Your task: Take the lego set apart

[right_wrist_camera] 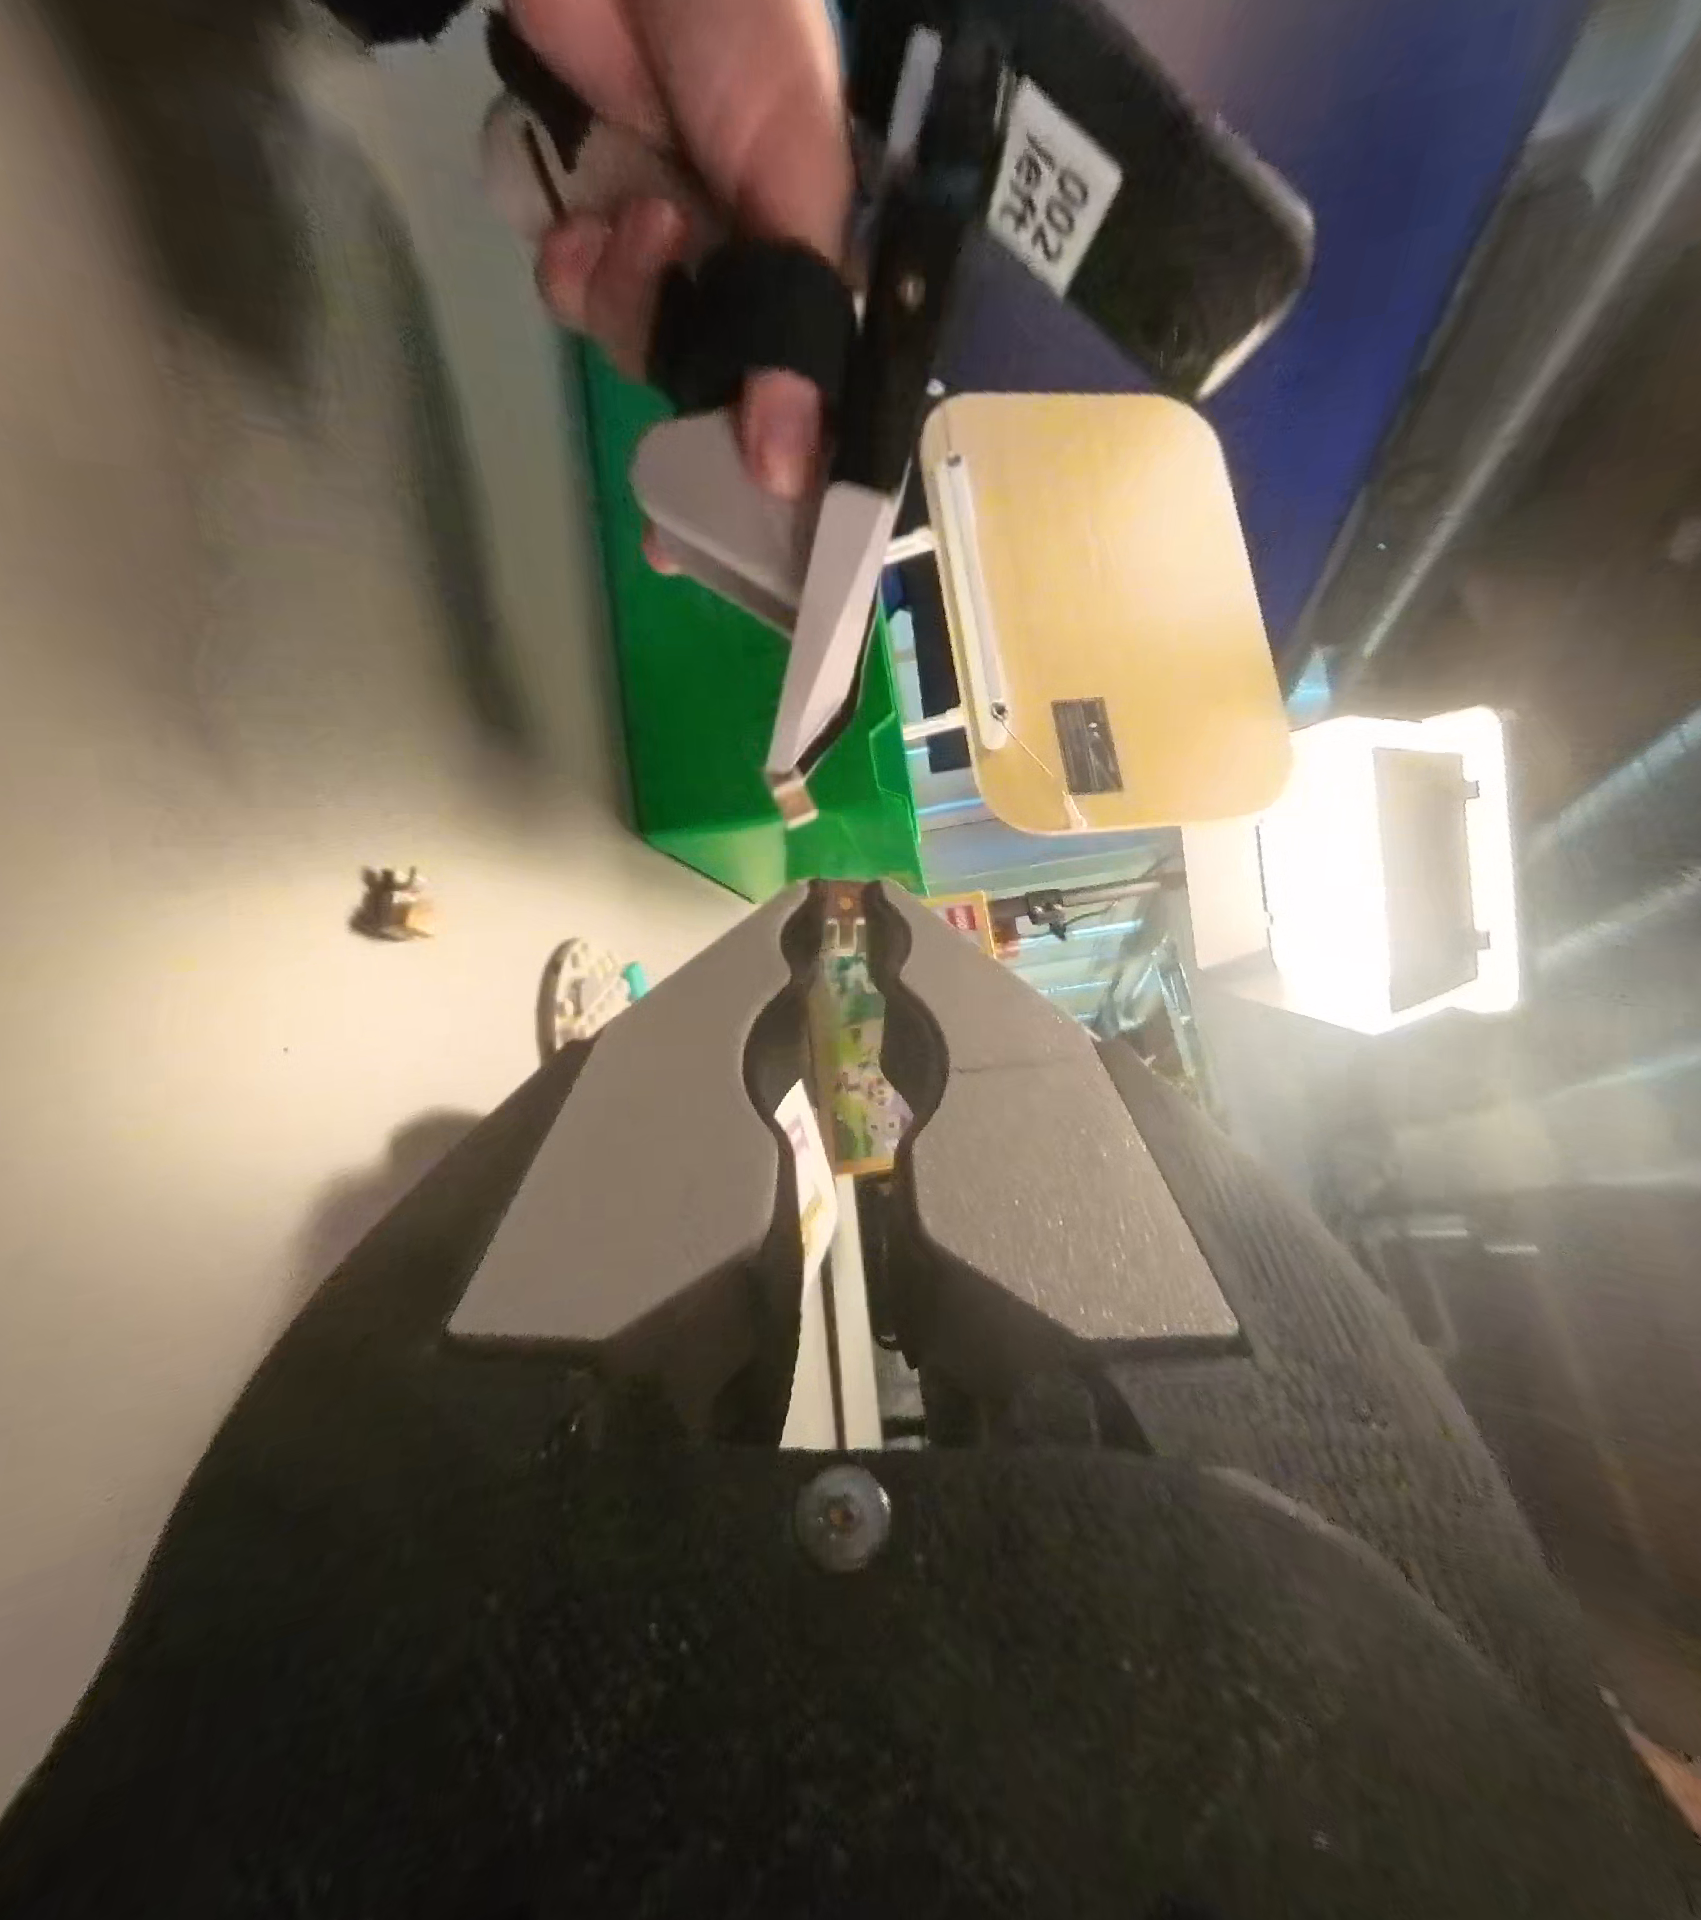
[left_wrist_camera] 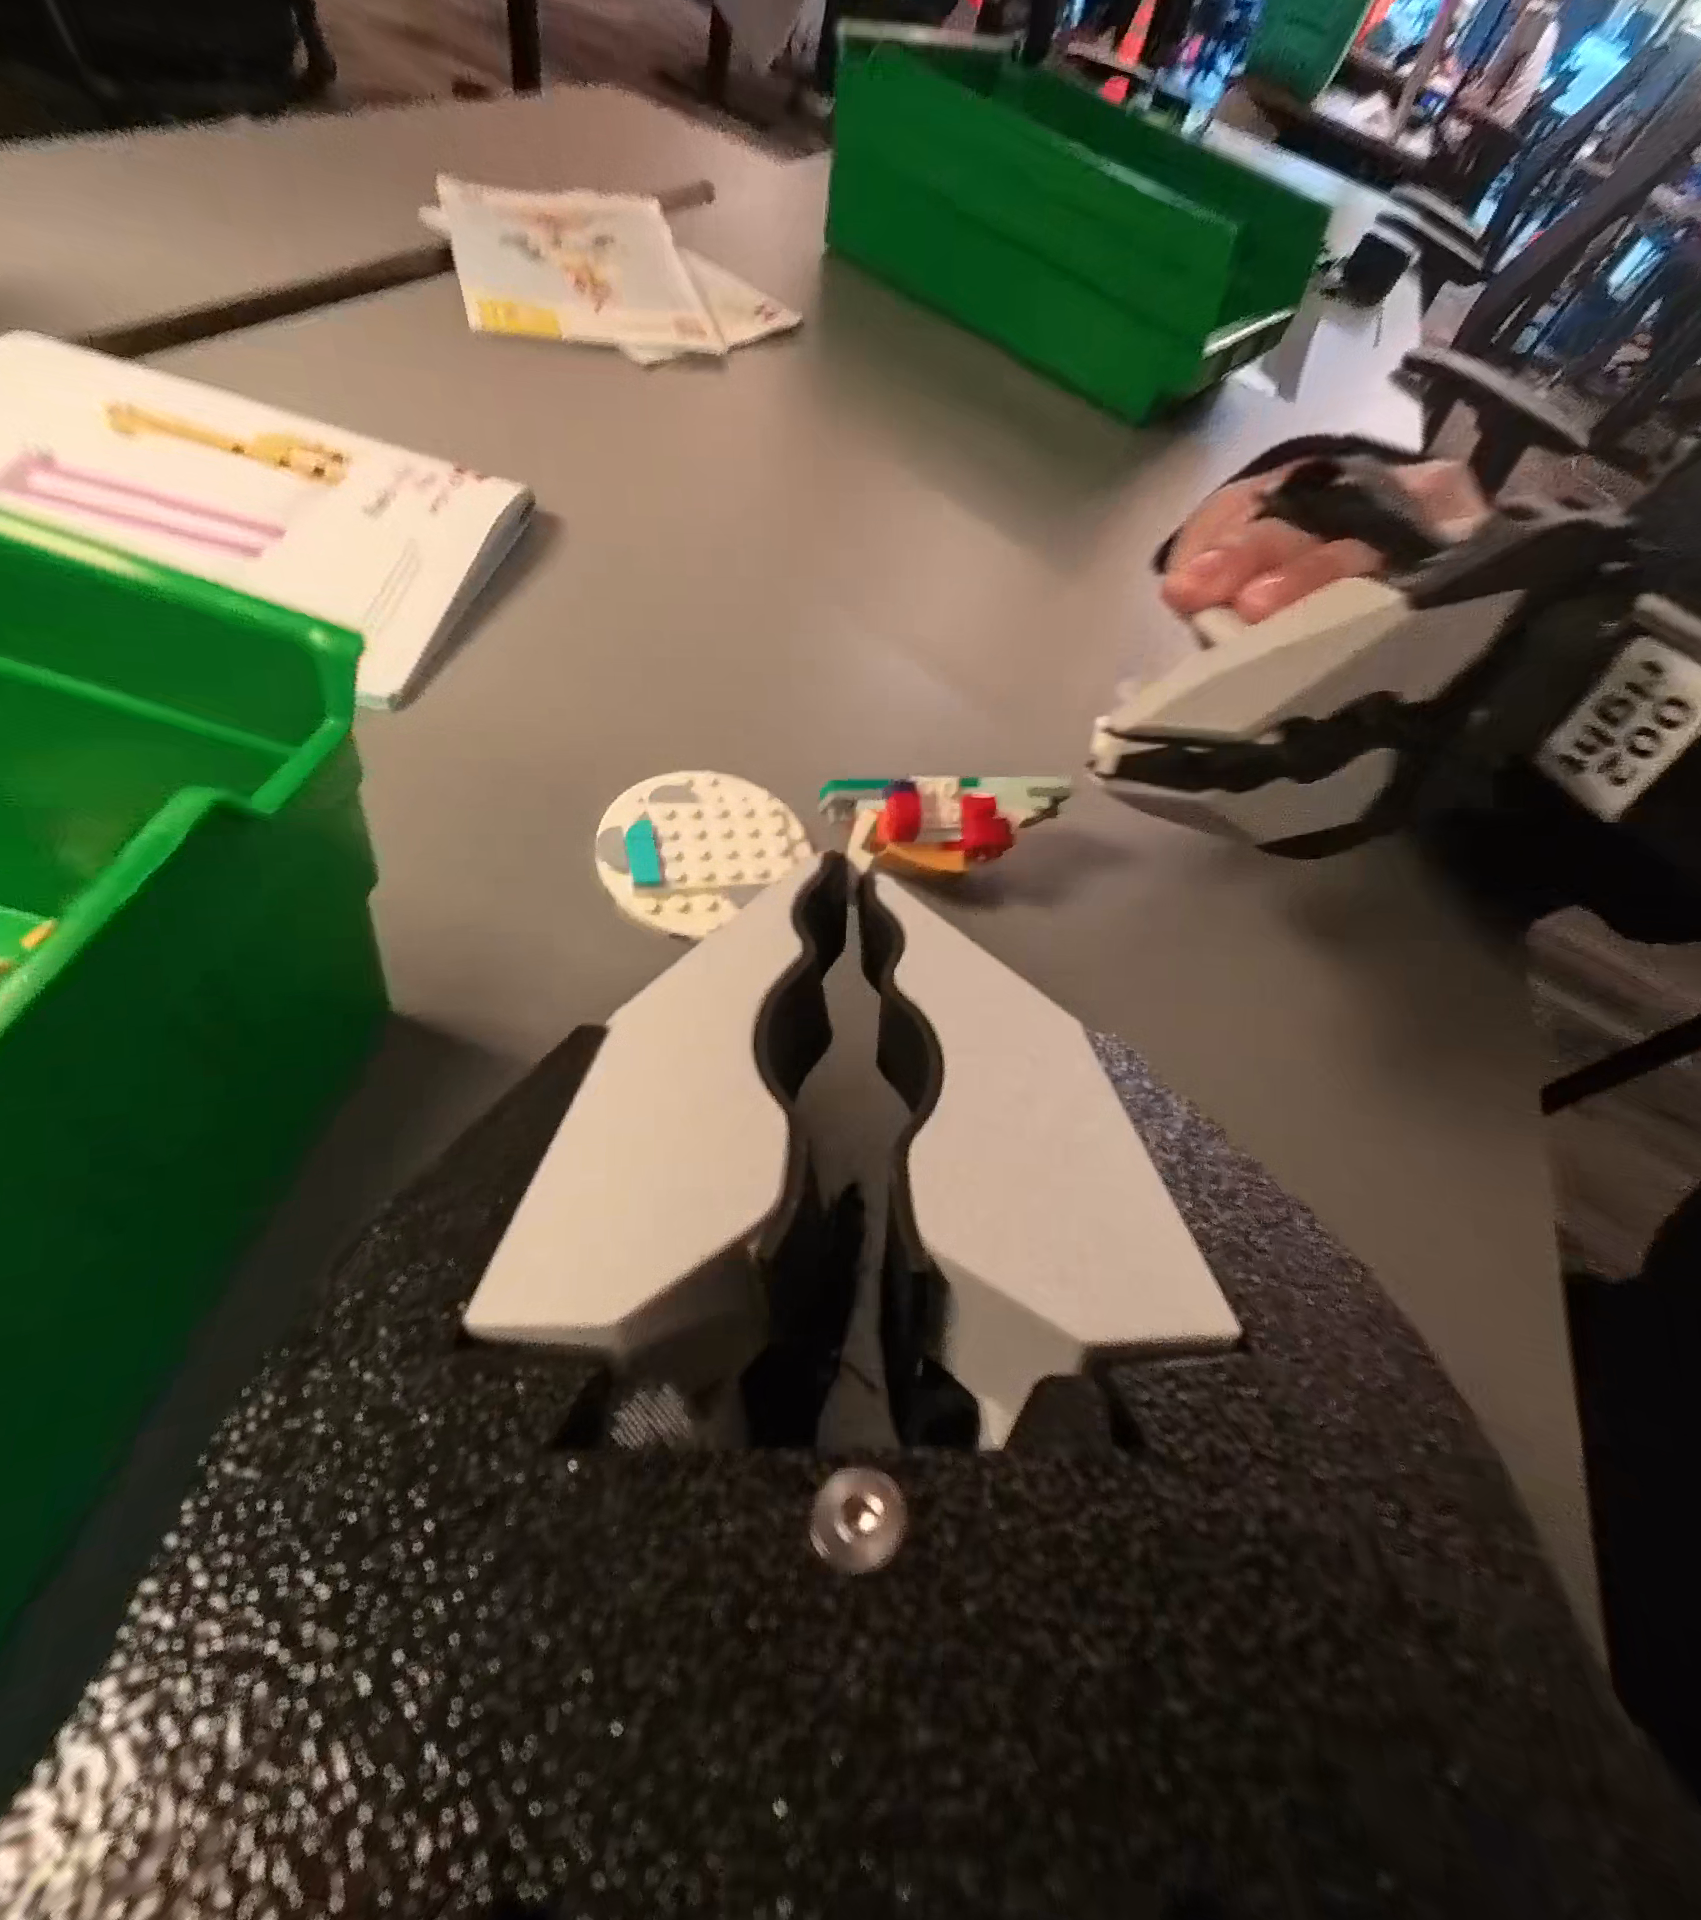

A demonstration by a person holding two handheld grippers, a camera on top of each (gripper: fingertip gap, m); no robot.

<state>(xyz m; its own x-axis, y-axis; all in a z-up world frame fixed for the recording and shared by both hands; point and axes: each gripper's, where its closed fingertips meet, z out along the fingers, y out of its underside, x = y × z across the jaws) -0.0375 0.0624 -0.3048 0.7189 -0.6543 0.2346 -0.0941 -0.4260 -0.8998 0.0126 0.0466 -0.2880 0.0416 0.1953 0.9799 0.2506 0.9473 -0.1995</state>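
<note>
A white round studded plate (left_wrist_camera: 711,836) lies on the grey table and carries a teal brick (left_wrist_camera: 640,847). Right of it lies a small lego clump (left_wrist_camera: 939,821) of red, orange and white pieces under a mint-green plate. My left gripper (left_wrist_camera: 851,878) is shut and empty, with its tips at the near edge between the plate and the clump. My right gripper (left_wrist_camera: 1100,753) is turned on its side, shut, just right of the clump's green plate. In the right wrist view the right gripper (right_wrist_camera: 846,899) holds nothing I can make out. The clump (right_wrist_camera: 394,904), round plate (right_wrist_camera: 571,997) and left gripper (right_wrist_camera: 792,795) show beyond it.
A green bin (left_wrist_camera: 150,831) with loose pieces stands close on the left; it also shows in the right wrist view (right_wrist_camera: 711,675). Another green bin (left_wrist_camera: 1033,239) stands at the back. A booklet (left_wrist_camera: 254,499) and leaflets (left_wrist_camera: 597,260) lie beyond. Chairs (left_wrist_camera: 1552,343) stand past the table's right edge. My right fingertips sit around 6 centimetres from my left ones. It is some 7 centimetres from my right tips to the small lego clump (left_wrist_camera: 939,821).
</note>
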